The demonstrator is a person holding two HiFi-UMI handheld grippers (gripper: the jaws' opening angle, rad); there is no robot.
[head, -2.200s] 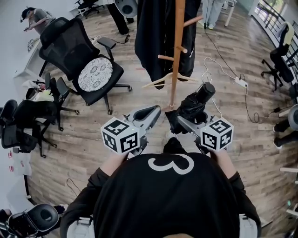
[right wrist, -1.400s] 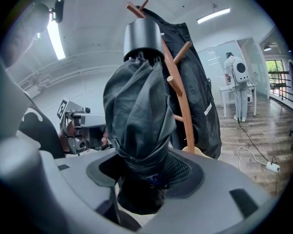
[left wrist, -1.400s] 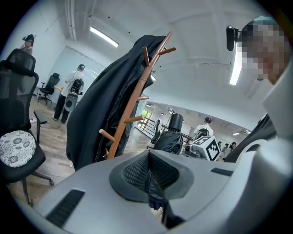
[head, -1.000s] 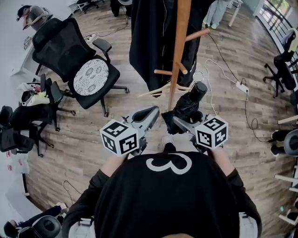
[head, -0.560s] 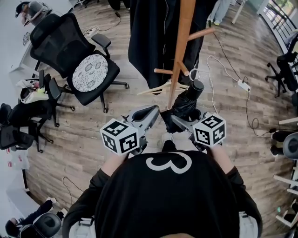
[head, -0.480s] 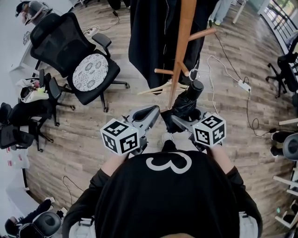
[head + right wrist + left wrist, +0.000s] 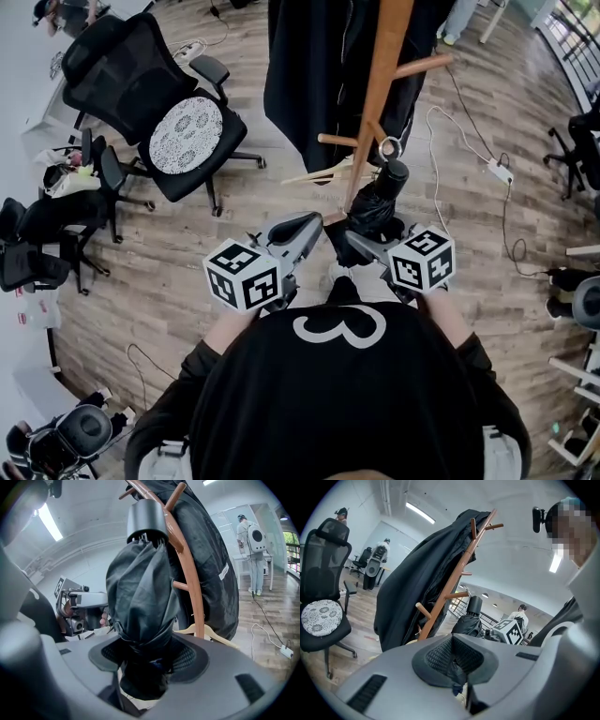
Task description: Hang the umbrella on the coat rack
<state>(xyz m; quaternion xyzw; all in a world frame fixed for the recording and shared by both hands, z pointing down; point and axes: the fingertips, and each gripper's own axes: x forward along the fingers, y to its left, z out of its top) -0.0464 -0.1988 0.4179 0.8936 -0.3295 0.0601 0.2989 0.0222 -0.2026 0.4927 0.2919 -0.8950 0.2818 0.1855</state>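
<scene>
A folded black umbrella [image 7: 373, 208] points up and away, its round handle [image 7: 392, 172] and wrist loop [image 7: 388, 147] beside a lower peg of the wooden coat rack [image 7: 377, 98]. My right gripper [image 7: 364, 246] is shut on the umbrella's lower fabric; in the right gripper view the umbrella [image 7: 140, 602] fills the middle, its handle [image 7: 147, 520] against the rack pole [image 7: 190, 585]. My left gripper [image 7: 302, 228] is shut with nothing in it, left of the umbrella and short of the rack's base. A black coat [image 7: 319, 66] hangs on the rack. In the left gripper view, rack [image 7: 450, 585] and umbrella [image 7: 468, 620] lie ahead.
A wooden hanger [image 7: 323, 171] hangs low on the rack. A black office chair [image 7: 155, 103] with a patterned cushion stands to the left, more chairs at the far left. A white cable and power strip [image 7: 497, 169] lie on the wooden floor to the right.
The person has stepped closer to the rack. My right gripper has carried the umbrella forward, and its handle and loop now sit beside the lower peg. The left gripper keeps its pose.
</scene>
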